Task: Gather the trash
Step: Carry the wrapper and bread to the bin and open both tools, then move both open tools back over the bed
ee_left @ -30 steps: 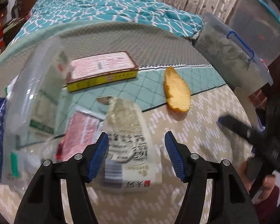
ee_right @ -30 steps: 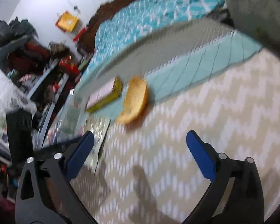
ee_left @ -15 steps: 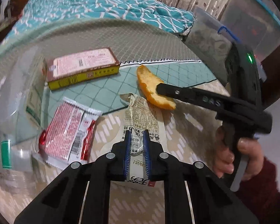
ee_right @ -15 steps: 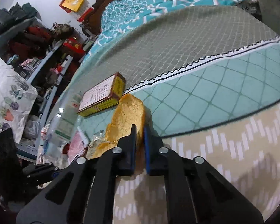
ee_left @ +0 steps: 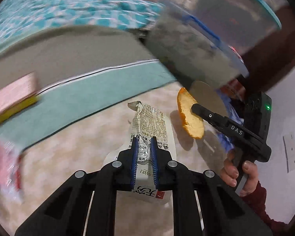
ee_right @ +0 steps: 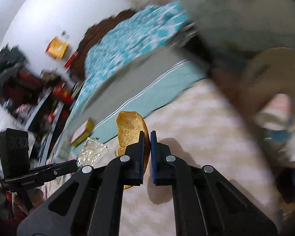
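Note:
My left gripper [ee_left: 144,140] is shut on a white printed snack wrapper [ee_left: 150,121] and holds it above the patterned blanket. My right gripper [ee_right: 147,134] is shut on an orange-yellow piece of bread [ee_right: 130,130] and holds it in the air. The bread [ee_left: 188,116] and the right gripper [ee_left: 194,106] also show in the left wrist view, to the right of the wrapper. The wrapper [ee_right: 92,152] and the left gripper [ee_right: 73,164] show at lower left in the right wrist view.
A grey bin with a blue rim [ee_left: 194,51] stands ahead at the right, with a round tan lid [ee_left: 208,96] below it. A pink and yellow box [ee_left: 11,98] and a red packet [ee_left: 5,167] lie on the blanket at the left.
Both grippers have lifted their items off the blanket and swung right toward the grey bin. One second ago both were open; they closed on the wrapper and the bread.

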A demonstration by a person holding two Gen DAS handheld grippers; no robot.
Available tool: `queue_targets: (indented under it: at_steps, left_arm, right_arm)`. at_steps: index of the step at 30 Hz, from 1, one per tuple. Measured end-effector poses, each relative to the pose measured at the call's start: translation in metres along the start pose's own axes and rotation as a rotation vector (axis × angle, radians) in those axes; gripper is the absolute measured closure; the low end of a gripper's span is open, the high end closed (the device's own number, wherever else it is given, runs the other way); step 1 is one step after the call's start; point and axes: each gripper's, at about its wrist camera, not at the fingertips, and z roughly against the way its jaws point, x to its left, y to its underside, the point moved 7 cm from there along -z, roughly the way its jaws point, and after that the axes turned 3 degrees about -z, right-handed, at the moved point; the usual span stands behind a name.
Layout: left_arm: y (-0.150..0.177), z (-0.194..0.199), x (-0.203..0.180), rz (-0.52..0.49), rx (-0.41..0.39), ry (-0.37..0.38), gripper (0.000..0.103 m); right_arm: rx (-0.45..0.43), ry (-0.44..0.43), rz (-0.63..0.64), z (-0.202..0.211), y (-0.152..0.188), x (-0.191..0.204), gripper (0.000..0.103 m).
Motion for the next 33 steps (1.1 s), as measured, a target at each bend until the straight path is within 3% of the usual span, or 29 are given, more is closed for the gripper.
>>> queue_targets:
  at_steps: [7, 10, 11, 12, 13, 14, 16, 20, 24, 29, 33]
  left_arm:
    - [-0.062, -0.086, -0.119, -0.179, 0.044, 0.065, 0.091]
    - [-0.081, -0.121, -0.153, -0.184, 0.052, 0.082, 0.089]
    - [-0.083, -0.128, -0.158, -0.183, 0.053, 0.08, 0.081]
    - [-0.085, -0.133, -0.163, -0.185, 0.057, 0.075, 0.063]
    - [-0.085, -0.138, -0.166, -0.191, 0.057, 0.06, 0.055]
    - [-0.084, -0.139, -0.167, -0.194, 0.05, 0.042, 0.049]
    - [-0.08, -0.133, -0.164, -0.202, 0.034, 0.042, 0.049]
    - [-0.071, -0.108, -0.143, -0.172, 0.035, 0.047, 0.049]
    - [-0.048, -0.06, -0.118, -0.184, -0.021, 0.05, 0.049]
    - [0.009, 0.01, -0.058, -0.23, -0.084, -0.064, 0.049]
    - [0.043, 0.07, 0.019, -0.134, -0.132, -0.192, 0.049]
  right_arm:
    - [-0.138, 0.15, -0.118, 0.067, -0.04, -0.107, 0.095]
    - [-0.173, 0.202, -0.179, 0.076, -0.048, -0.141, 0.088]
    - [-0.177, 0.2, -0.207, 0.078, -0.048, -0.148, 0.077]
    - [-0.186, 0.177, -0.239, 0.079, -0.048, -0.155, 0.063]
    - [-0.212, 0.174, -0.255, 0.081, -0.05, -0.158, 0.026]
    - [-0.26, 0.188, -0.252, 0.087, -0.051, -0.159, 0.02]
    - [-0.28, 0.207, -0.22, 0.091, -0.055, -0.156, 0.022]
    - [-0.304, 0.152, -0.242, 0.101, -0.055, -0.139, 0.025]
    - [-0.281, 0.093, -0.138, 0.095, -0.052, -0.084, 0.025]
    - [-0.171, 0.002, -0.028, 0.061, -0.031, -0.008, 0.026]
    - [-0.061, -0.065, 0.058, 0.019, -0.004, 0.056, 0.027]
